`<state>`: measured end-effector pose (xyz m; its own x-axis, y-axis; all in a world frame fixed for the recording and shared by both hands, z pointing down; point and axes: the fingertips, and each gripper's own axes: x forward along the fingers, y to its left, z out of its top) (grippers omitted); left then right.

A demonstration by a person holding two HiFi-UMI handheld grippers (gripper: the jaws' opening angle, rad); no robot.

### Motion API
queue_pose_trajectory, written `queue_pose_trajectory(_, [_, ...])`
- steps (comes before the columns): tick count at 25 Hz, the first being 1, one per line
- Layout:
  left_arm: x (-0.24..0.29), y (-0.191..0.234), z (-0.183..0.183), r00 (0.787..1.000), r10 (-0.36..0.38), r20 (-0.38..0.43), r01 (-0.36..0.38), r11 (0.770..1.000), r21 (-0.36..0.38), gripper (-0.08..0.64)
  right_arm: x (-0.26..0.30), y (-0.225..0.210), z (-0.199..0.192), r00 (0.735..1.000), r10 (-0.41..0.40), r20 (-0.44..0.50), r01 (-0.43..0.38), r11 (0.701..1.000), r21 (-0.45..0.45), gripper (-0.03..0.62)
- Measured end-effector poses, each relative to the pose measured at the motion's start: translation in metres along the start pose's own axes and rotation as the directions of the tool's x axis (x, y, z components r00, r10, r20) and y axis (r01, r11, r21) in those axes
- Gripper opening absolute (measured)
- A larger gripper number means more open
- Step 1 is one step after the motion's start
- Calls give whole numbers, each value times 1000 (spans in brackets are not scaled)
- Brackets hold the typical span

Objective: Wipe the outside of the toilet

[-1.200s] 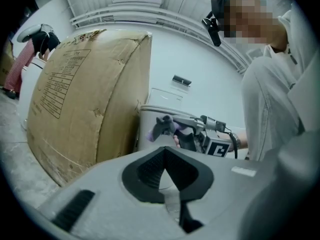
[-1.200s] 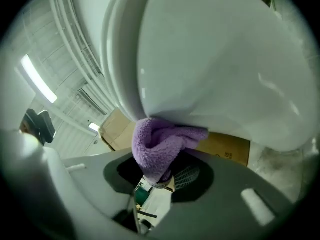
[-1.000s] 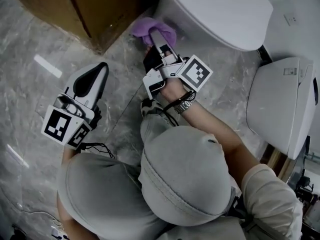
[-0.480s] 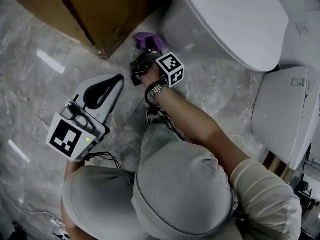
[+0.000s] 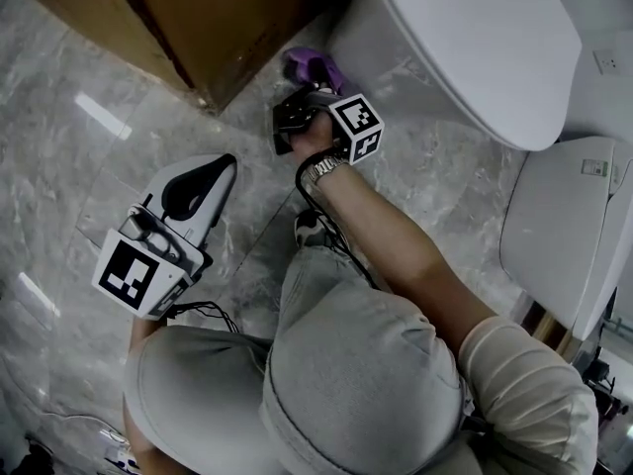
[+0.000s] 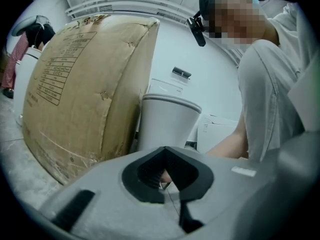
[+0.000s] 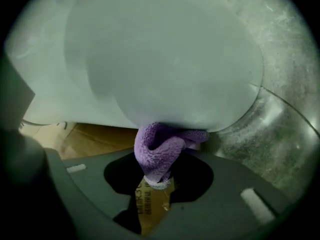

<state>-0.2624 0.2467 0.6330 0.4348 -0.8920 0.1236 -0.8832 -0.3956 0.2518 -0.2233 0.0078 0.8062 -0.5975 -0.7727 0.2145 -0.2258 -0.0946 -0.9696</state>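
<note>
Pinching a cloth in the right claw, pressing it against the toilet, low on the bowl's outer wall, near a box. Holding the left claw pressed together, empty, over the floor, well apart from the toilet.

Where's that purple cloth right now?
The purple cloth is near the head view's top centre, clamped in the right gripper and pressed against the outer wall of the toilet bowl, beside the cardboard box.
</note>
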Motion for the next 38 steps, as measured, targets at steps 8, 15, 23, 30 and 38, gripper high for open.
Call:
queue_pose_trajectory(8, [-2, -23, 2, 999, -45, 22, 45, 999, 3, 6, -32, 105, -5, 973, 223, -62, -226, 973, -40, 120])
queue_pose_trajectory(15, [-10, -42, 13, 997, -59, 44, 58, 998, 27, 6, -67, 188, -9, 933, 347, -97, -356, 930, -90, 120])
queue_pose_trajectory(23, [-25, -44, 27, 995, -23, 99, 19, 999, 43, 6, -129, 252, -19, 859, 461, -223, -488, 869, -84, 121])
queue_pose_trajectory(30, [-24, -37, 34, 993, -11, 121, 4, 998, 59, 6, -165, 250, -6, 826, 443, -349, -529, 822, -210, 121])
queue_pose_trajectory(38, [10, -47, 46, 981, -79, 179, 73, 997, 40, 5, -199, 226, 30, 821, 394, -414, -536, 783, -316, 121])
